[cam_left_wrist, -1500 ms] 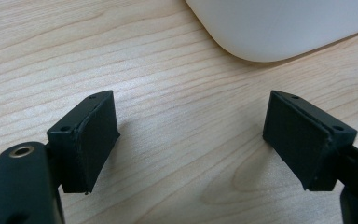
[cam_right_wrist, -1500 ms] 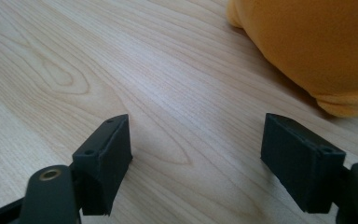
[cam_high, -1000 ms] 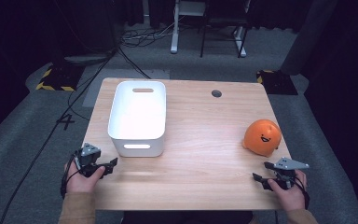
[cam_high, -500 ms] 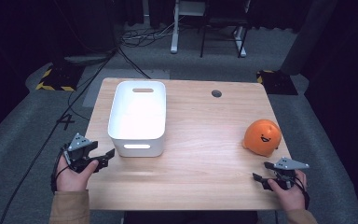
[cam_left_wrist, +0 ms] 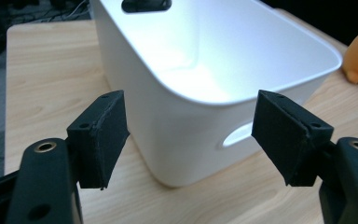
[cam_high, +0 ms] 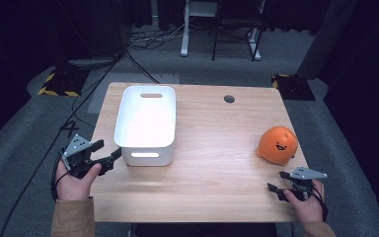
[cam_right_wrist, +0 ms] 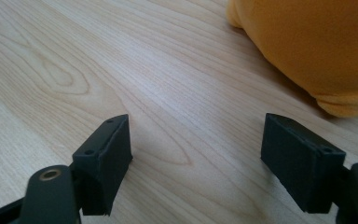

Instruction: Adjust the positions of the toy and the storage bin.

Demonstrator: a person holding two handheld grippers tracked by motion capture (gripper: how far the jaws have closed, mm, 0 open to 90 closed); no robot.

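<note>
White bin [cam_high: 148, 123]: rectangular, open top up, long axis running from the near edge toward the far edge of the tabletop [cam_high: 212, 143], in the left half. Slot handle in each short wall. Near short wall faces the person; interior bare white in the left gripper view.

Left gripper [cam_high: 106, 154]: held in the left hand [cam_high: 74, 180] off the tabletop's left edge, close to the near-left corner, raised above the surface. Jaws point toward the bin's near-left corner, tips just beside it, not touching. Jaws have just been closing somewhat, yet a wide gap remains and nothing sits between the pads [cam_left_wrist: 100, 137]; the bin corner lies beyond them.

Orange plush toy [cam_high: 276, 145]: rounded, dark smiling face printed on the near side, sitting by the right edge of the tabletop, well apart from the bin.

Right gripper [cam_high: 275, 181]: in the right hand [cam_high: 303, 197] at the near-right corner, low over the wood. Jaws spread wide, bare wood between them. Toy lies just beyond, toward the far right in the right gripper view, no contact.

Round dark grommet [cam_high: 229, 98] near the far edge, right of the bin.
</note>
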